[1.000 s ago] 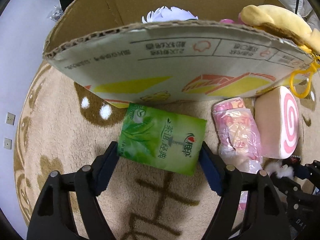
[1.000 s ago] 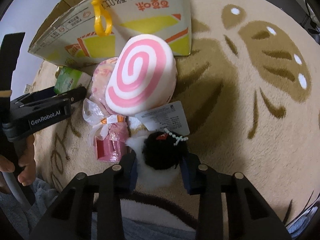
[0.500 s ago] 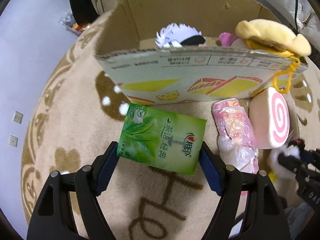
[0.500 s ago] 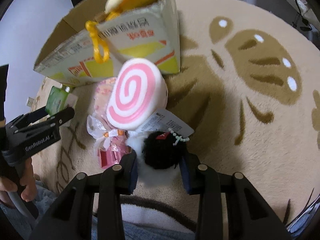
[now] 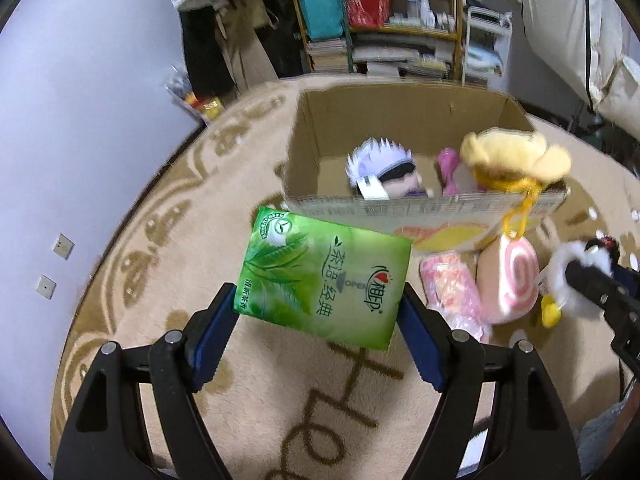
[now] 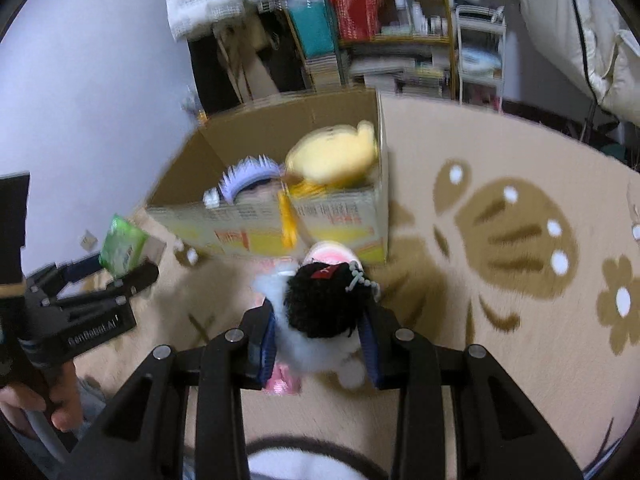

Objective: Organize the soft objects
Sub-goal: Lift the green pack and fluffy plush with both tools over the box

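Now left claw point(image 5: 320, 320) clamps green tissue pack point(image 5: 324, 276) wide; right claw point(image 6: 320, 340) squeezed tight round penguin plush point(image 6: 320, 312).

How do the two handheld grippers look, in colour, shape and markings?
Both the left gripper and the right gripper are black, with two angular forked fingers, silver rivets and ridged blue pads. The left gripper's body carries white lettering, blurred here.

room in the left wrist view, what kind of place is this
Most likely a lived-in room at home, perhaps a bedroom or study. A beige patterned pile rug covers the floor, a crowded wooden bookshelf stands against the far wall, and an open brown cardboard box holds plush toys.
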`<state>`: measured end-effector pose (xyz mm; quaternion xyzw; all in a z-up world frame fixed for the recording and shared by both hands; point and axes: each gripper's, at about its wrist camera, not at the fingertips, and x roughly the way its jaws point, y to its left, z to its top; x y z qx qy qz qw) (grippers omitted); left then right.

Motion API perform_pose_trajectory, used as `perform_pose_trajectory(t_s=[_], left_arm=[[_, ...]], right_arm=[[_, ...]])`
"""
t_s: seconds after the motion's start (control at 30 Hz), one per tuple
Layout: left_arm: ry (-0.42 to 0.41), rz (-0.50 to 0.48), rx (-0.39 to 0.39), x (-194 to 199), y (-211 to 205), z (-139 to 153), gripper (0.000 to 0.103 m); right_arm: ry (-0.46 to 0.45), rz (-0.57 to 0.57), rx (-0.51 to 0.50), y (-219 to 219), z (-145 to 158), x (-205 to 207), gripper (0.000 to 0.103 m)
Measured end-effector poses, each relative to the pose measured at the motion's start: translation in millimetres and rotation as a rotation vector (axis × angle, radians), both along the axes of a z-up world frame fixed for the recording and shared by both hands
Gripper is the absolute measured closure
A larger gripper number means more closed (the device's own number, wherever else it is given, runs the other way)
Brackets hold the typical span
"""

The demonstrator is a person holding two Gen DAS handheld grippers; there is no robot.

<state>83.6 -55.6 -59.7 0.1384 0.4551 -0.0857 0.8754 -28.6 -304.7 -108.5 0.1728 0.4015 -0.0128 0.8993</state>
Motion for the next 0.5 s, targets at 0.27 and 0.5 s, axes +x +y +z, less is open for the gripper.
perform_pose_trajectory(t_s=[0.27, 0.5], left_arm=[[-0.214, 0.053, -0.020, -9, 8, 36, 0.026], [-0.305, 0.069, -0.040, -5, 8, 53, 0.026]], right_arm=[[-0.191, -0.050, -0.063, 3, 33, 2, 0.066], [-0.266, -0.050, -0.122, 6, 47, 16, 0.066]])
